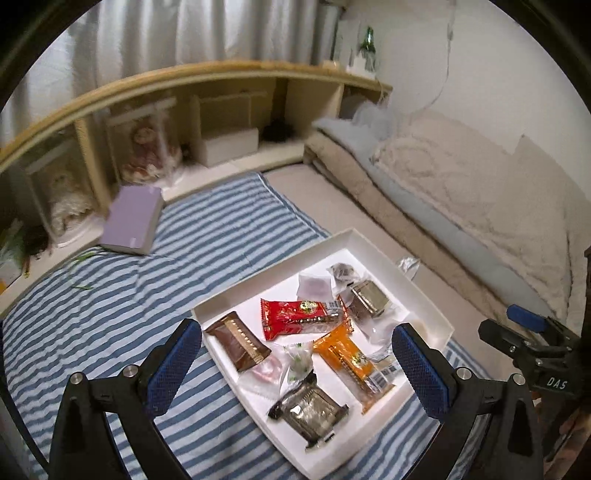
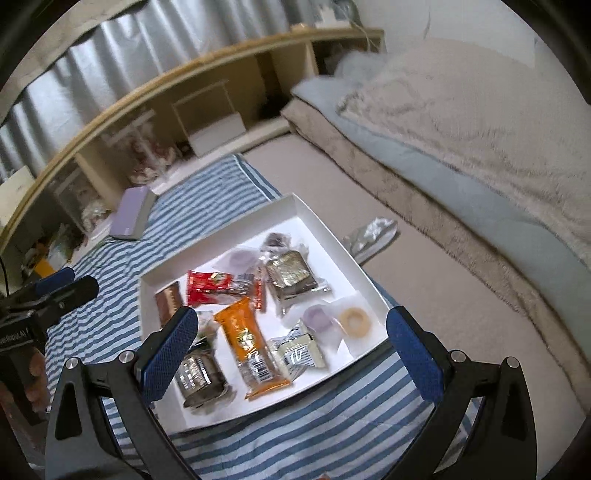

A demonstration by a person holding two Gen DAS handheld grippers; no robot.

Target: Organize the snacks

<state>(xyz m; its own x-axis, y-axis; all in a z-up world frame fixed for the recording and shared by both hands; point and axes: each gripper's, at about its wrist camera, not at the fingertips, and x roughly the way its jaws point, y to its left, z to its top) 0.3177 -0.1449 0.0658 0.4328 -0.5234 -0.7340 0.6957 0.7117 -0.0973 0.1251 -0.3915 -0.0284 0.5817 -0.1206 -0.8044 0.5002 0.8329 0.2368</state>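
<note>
- While both grippers hang above the tray (image 2: pixel 334 243), nothing sits between either pair of jaws; snacks all lie in the tray, below and beyond the pads.
- Left gripper (image 1: pixel 297 363): jaws wide, empty. Through the gap: brown bar (image 1: pixel 238 345), green-white candy (image 1: pixel 299 363), orange bar (image 1: pixel 351 363), dark foil pack (image 1: pixel 308 410).
- Right gripper (image 2: pixel 291 352): jaws wide, empty. Through the gap: orange bar (image 2: pixel 245 339), silver-white pack (image 2: pixel 297 350), purple ring (image 2: pixel 317 317), tan ring (image 2: pixel 354 319); near foil pack (image 2: pixel 199 373) partly behind the left pad.
- Tray: one, white, shallow, on the striped cloth (image 2: pixel 314 435), its right edge near the cloth's edge.
- Count, both views pooled: one red pack (image 2: pixel 212 288), one orange bar, one brown bar (image 2: pixel 168 301), two dark foil packs (far one (image 2: pixel 290 275)), one silver-white pack, one green-white candy, one small dark sweet (image 2: pixel 277 240) at the far end; clear-wrapped rings at least three, exact number unclear.
- Right view only: tan ring, silver-white pack, near purple ring. In the left view that corner is hidden by the pad.
- Left view only: brown bar full length, pink ring (image 1: pixel 267 371) beside it.
- Each view catches the other gripper at its edge: right one (image 1: pixel 528 332), left one (image 2: pixel 55 291).
- Beyond the tray: one crumpled wrapper (image 2: pixel 373 230) on the beige floor, one purple box (image 1: pixel 133 219) on the cloth's far side.
- Farthest: low shelf (image 1: pixel 236 74) with boxes, curtain (image 1: pixel 184 29), folded bedding (image 2: pixel 461 122) to the right.
</note>
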